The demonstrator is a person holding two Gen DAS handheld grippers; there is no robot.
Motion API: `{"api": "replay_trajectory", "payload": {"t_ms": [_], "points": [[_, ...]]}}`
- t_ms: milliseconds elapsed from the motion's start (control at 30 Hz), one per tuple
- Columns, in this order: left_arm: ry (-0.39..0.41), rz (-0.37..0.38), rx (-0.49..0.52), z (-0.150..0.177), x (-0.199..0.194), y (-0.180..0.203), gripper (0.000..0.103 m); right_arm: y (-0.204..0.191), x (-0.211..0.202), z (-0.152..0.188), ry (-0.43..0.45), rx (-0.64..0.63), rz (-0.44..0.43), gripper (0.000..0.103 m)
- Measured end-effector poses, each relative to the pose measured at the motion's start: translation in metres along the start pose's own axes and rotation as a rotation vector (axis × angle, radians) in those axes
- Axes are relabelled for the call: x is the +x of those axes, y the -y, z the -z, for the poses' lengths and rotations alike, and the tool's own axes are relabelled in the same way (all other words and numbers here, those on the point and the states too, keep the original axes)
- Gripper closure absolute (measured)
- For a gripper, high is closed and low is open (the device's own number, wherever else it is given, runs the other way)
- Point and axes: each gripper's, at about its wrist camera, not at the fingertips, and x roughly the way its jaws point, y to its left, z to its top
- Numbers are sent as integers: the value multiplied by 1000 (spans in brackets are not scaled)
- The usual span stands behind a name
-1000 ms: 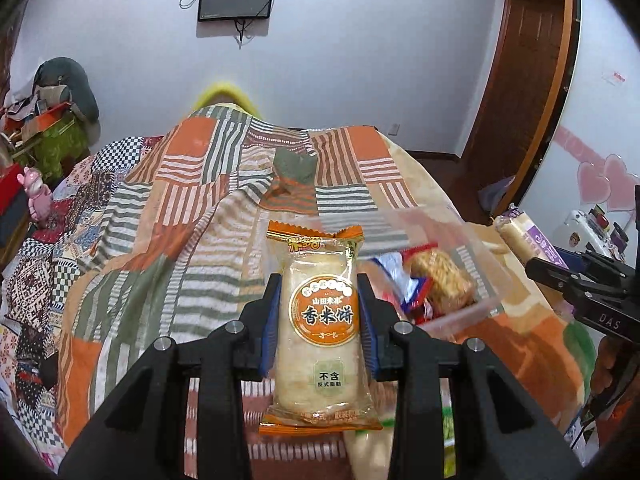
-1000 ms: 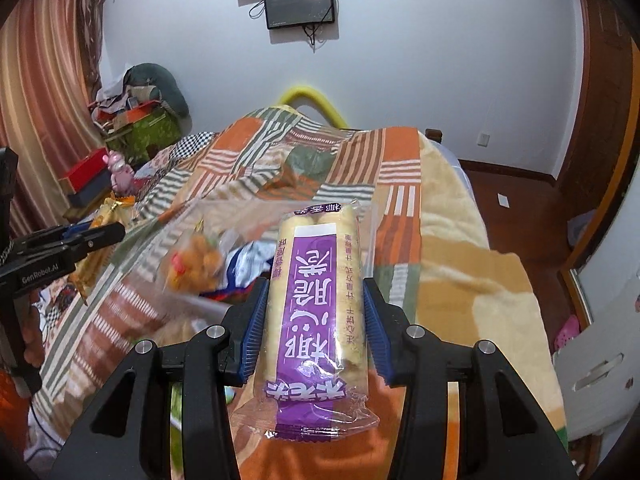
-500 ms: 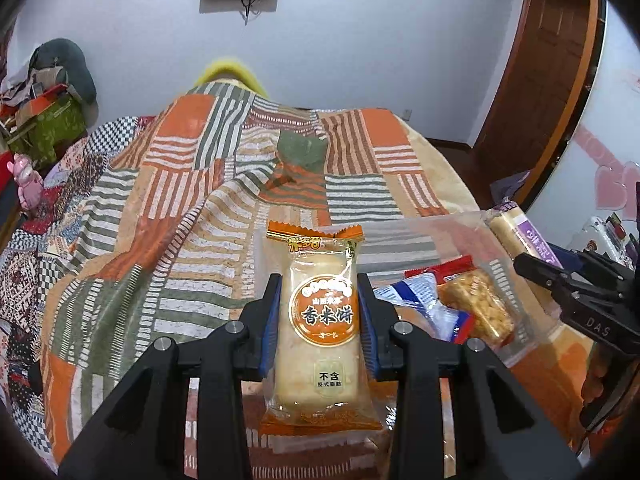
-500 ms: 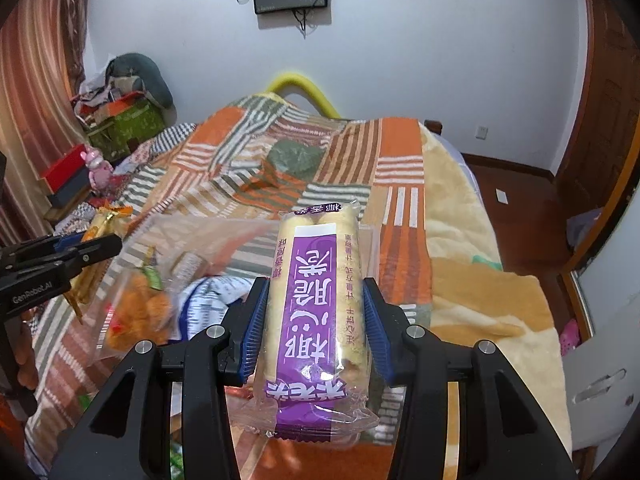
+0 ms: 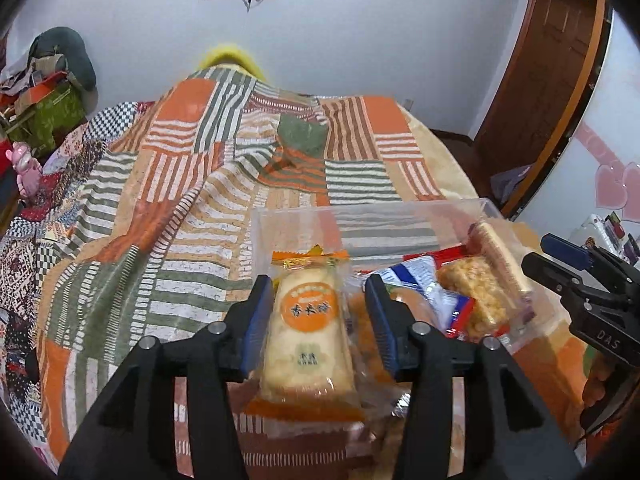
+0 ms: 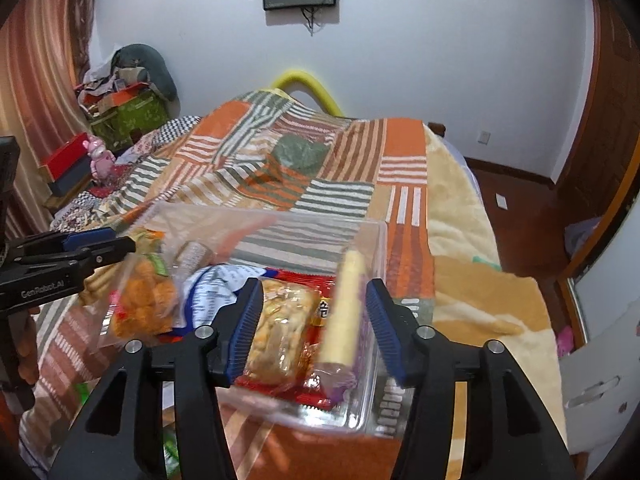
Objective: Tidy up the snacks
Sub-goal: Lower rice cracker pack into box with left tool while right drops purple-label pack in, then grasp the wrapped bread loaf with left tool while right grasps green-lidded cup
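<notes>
Both packets are now over the clear plastic rectangular box (image 6: pixel 372 236) on the patchwork striped bed cover (image 5: pixel 192 184), and I judge both are at the point of release.

My left gripper (image 5: pixel 320 320) has just been opening. The orange-labelled rice cracker packet in clear wrapper (image 5: pixel 306 340) stands between its blue pads. It leans on the left pad, and a gap shows at the right pad, so nothing presses on it. Its long axis runs straight away from the gripper, toward the far wall of the box.

My right gripper (image 6: pixel 314 324) has also just been opening. The long pale cracker roll with purple wrapper (image 6: pixel 344 308) is blurred and turned on its edge, near the right pad but free, at the right wall of the box. Its long axis also points away from me.

The left packet lies at the near left corner of the box, so I think this hand must draw straight back and not sideways.
</notes>
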Motion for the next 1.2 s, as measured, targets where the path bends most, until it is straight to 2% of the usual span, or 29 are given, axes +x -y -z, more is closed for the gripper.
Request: {"api": "replay_trajectory", "payload": {"t_ms": [300, 533, 833, 1133, 1167, 1200], "points": [[71, -6, 34, 16, -70, 6, 41, -18, -49, 14, 47, -9, -61, 43], [45, -25, 59, 61, -105, 3, 39, -40, -68, 43, 21, -24, -113, 40], [-68, -17, 30, 123, -106, -4, 39, -71, -56, 92, -94, -21, -199, 36], [-139, 30, 15, 146, -91, 11, 39, -84, -27, 118, -197, -20, -244, 36], [-145, 40, 18, 147, -89, 15, 39, -83, -24, 119, -205, -14, -250, 37], [-149, 44, 20, 148, -88, 17, 39, -82, -20, 120, -214, -6, -257, 43]]}}
